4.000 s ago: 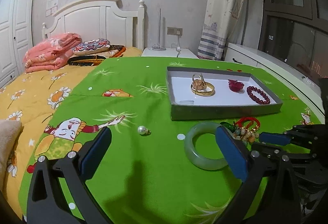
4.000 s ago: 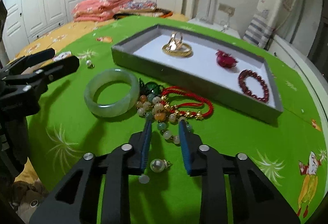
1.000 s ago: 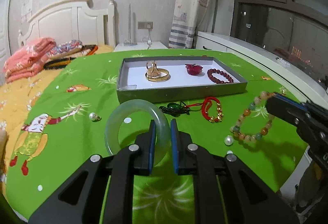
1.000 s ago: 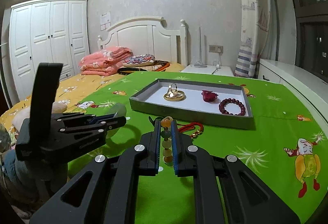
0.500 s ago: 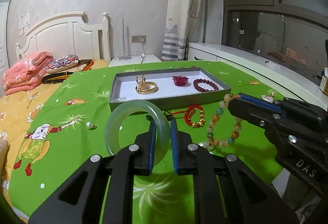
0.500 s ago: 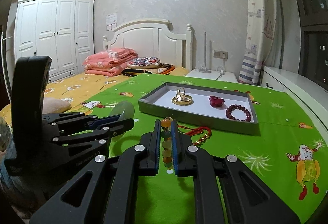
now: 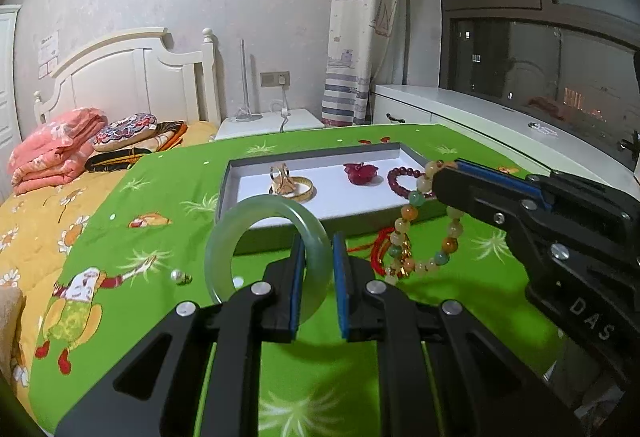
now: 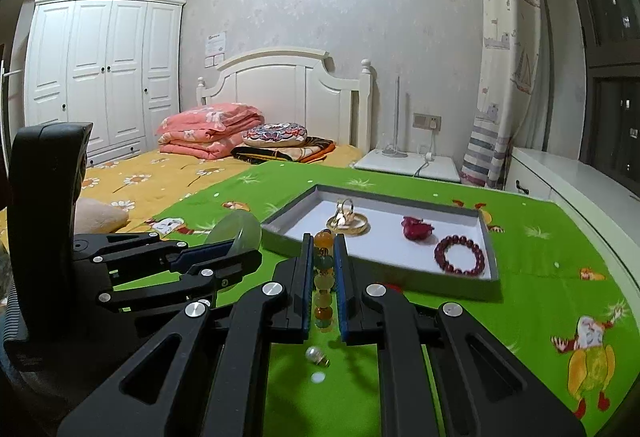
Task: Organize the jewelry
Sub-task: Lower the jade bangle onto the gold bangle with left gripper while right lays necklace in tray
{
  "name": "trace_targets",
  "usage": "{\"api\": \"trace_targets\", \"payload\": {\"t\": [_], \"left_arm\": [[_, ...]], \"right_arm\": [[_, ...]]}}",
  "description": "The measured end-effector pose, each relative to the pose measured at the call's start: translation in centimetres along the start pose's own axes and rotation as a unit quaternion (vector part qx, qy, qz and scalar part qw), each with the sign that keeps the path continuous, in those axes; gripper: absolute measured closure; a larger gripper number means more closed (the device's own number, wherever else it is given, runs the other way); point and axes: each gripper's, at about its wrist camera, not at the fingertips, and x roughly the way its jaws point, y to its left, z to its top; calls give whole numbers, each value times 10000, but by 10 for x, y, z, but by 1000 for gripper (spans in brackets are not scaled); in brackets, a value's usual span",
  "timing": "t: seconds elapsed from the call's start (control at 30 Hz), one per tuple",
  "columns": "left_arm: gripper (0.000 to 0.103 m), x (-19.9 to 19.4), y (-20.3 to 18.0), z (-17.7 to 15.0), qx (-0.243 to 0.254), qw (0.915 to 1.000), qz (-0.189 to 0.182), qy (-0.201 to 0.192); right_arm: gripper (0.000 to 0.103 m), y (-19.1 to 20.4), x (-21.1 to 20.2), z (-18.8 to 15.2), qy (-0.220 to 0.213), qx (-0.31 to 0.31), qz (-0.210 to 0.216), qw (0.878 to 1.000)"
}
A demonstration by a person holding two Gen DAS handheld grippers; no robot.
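The fingers of the left gripper are squeezed tight on a pale green bangle, held up in the air in front of the gray tray. The right gripper pinches a string of colored beads, which hangs down just in front of the tray too. Inside the tray lie gold rings, a red charm and a dark red bead bracelet.

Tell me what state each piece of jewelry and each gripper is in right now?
Left gripper: shut on the jade bangle.
Jade bangle: held upright, off the cloth.
Right gripper: shut on the mixed-bead bracelet.
Mixed-bead bracelet: dangling from the right gripper.
Tray: open, holding gold rings, red ornament, dark red bracelet.
Red cord bracelet: lying on the cloth.
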Motion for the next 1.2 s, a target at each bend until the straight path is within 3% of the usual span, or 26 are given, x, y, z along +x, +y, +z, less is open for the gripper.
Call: {"api": "trace_targets", "payload": {"t": [0.73, 1.0, 1.2], "left_arm": [[89, 100, 10, 78, 310, 9987, 390, 78], [89, 135, 20, 87, 277, 9977, 553, 282], [88, 159, 19, 84, 270, 9963, 604, 556]], "right_arm": [[92, -60, 102, 67, 59, 88, -582, 9982], [92, -68, 129, 79, 188, 54, -672, 9976], [92, -74, 154, 69, 547, 152, -627, 9964]]}}
